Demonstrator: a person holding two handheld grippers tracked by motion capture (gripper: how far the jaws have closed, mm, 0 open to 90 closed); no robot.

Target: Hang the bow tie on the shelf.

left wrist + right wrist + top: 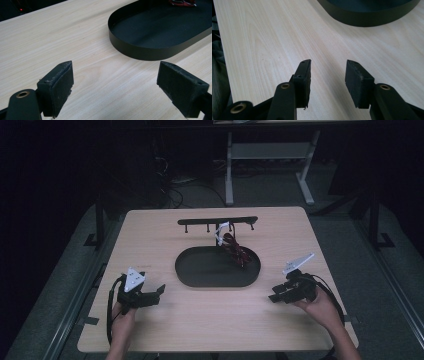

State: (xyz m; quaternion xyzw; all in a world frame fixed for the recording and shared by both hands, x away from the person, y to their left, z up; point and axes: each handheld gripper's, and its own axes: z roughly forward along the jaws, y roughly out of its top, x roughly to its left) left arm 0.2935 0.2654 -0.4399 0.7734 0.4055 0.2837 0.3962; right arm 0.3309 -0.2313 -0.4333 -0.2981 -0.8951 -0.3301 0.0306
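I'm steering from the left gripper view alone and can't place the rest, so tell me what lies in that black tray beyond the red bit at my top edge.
Observer: In the high view a bundle of red and black cable lies in the black oval tray, at its far right end.
Operator: Say what stands behind the tray.
Observer: A low black rack with small pegs; a white piece of the cable hangs at it.
Operator: Report the right gripper.
Observer: The right gripper is near the table's right edge, jaws apart with nothing between them.
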